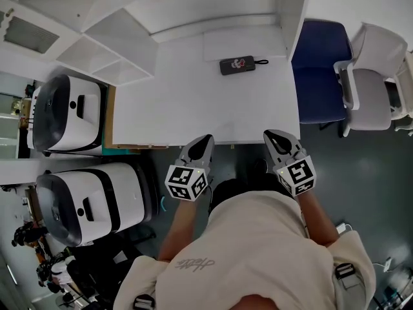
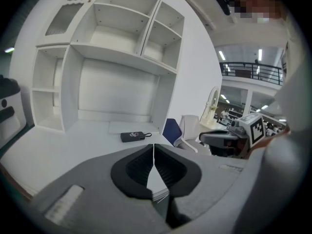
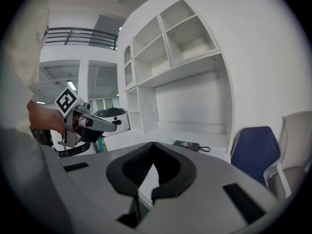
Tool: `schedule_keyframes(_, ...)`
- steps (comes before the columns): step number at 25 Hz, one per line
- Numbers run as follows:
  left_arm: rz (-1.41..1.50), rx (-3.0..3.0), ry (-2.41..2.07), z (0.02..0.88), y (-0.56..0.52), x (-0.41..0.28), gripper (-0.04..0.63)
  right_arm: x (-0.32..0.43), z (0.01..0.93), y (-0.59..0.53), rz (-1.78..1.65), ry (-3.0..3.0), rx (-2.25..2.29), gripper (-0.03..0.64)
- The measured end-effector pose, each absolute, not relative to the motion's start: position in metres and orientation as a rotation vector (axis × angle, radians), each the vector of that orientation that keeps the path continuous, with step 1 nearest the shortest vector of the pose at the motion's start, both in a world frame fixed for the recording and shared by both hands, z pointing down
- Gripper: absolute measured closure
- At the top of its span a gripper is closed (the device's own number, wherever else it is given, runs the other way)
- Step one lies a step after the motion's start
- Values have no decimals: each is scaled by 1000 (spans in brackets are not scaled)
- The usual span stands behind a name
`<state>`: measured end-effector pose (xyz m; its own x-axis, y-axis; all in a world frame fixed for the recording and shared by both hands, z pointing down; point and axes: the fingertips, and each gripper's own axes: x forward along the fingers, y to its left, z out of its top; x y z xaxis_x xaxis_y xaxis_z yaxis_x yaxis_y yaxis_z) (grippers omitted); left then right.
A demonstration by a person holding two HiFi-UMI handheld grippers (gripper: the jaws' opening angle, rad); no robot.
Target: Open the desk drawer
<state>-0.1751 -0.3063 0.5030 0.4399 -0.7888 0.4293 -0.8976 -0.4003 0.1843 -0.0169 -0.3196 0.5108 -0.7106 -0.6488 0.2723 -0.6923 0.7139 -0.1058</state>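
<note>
Looking down through the head view, I have my left gripper [image 1: 206, 138] and right gripper [image 1: 271, 134] side by side in the lower middle of the frame. They are apart from each other, and each one's tips sit right at the front edge of the white table [image 1: 187, 102]. In the left gripper view the jaws are pressed together with nothing between them. The right gripper view shows its jaws meeting tip to tip as well, also empty. I cannot make out the drawer in any view. Only the table's top and its front edge show, and that edge runs across the middle of the head view. A flat black case [image 1: 236, 64] with a short cord lies toward the back of the table, in the upper middle. White open shelves [image 1: 97, 41] fill the upper left. A blue chair [image 1: 321, 70] and a pale grey chair [image 1: 377, 86] stand at the upper right. Two white machines [image 1: 68, 112] sit along the left side.
</note>
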Motion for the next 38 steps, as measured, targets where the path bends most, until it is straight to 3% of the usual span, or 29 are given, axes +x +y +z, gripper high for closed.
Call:
schedule_keyframes(19, 398, 2309, -1386, 517, -317, -176, 575, -9, 520, -323, 346, -2666, 1138, 614)
schedule_keyframes(20, 408, 2307, -1384, 519, -316, -176, 566, -9, 521, -322, 351, -2666, 1138, 615)
schedule_keyframes(22, 424, 2298, -1382, 523, -315, -176, 453, -9, 522, -321, 357, -2666, 1136, 615)
schedule_keyframes(23, 426, 2294, -1381, 524, -315, -176, 446, -9, 522, -320, 355, -2667, 1133, 615)
schedule_keyframes(38, 542, 2113, -1337, 609, -298, -175, 449, 11, 530, -316, 348, -2650, 1128, 615)
